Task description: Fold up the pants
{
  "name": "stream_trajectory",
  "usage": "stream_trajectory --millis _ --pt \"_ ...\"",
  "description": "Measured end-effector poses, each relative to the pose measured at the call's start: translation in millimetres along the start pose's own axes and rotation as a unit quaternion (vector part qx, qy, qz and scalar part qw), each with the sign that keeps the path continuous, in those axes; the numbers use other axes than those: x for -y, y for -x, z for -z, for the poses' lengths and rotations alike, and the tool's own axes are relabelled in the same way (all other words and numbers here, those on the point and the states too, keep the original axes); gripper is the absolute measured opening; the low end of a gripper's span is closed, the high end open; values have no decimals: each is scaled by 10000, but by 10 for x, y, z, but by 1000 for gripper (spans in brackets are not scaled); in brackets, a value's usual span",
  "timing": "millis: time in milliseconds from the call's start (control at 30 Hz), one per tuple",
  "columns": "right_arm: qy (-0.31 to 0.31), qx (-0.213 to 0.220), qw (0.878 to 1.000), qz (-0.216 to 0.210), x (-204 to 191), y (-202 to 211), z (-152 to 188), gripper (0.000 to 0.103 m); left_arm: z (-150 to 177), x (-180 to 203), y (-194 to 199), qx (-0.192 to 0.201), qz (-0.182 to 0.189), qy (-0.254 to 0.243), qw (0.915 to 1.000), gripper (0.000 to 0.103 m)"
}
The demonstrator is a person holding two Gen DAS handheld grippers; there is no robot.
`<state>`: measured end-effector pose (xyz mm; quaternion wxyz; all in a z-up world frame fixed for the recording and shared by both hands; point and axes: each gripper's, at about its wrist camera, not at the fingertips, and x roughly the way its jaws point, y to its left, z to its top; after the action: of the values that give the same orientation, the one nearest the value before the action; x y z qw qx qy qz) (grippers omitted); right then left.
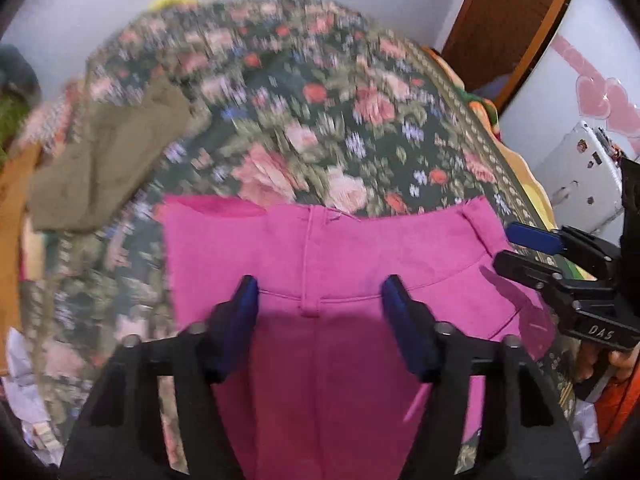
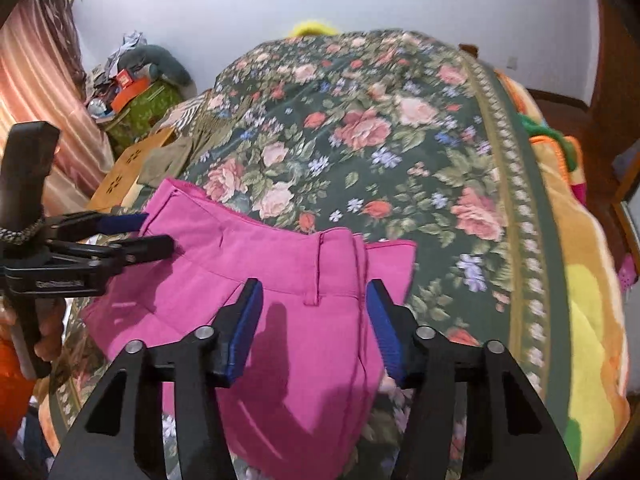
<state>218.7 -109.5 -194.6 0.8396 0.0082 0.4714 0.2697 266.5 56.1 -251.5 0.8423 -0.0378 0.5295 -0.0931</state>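
Bright pink pants (image 1: 320,264) lie waistband-up on a floral bedspread (image 1: 320,120), the waistband toward the far side of the bed and the legs running back toward the person holding the tools. The left gripper (image 1: 318,292) hovers over the middle of the waistband near a belt loop, its blue pads spread wide with nothing between them. The right gripper (image 2: 314,296) hangs over the same garment a little further right, by the fly seam, jaws likewise wide apart and holding nothing (each tool shows at the edge of the other's view, close alongside). An olive garment (image 1: 104,160) sits crumpled at the far left of the bed, well apart from the pants.

The fold appears barely begun: the seat looks flat, though the right-hand waist corner is rumpled. To do this step well, each tool would probably take one outer corner of the waistband, pinching both layers of cloth, then carry one side across evenly so the leg seams line up. Gripping mid-waist risks bunching the fabric.
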Motion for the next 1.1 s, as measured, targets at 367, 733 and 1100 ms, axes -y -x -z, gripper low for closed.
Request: stream_trajectory --millis 367,733,1100 --pt "-116 15 9999 -103 166 -66 -31 15 -35 92 35 383 -239 -303 9985 37" --pt "-34 -70 9998 198 101 -7 -48 17 -16 -42 74 263 -505 129 9983 63" --pt "-319 40 9992 230 167 400 97 49 223 -350 437 363 -500 467 9970 83"
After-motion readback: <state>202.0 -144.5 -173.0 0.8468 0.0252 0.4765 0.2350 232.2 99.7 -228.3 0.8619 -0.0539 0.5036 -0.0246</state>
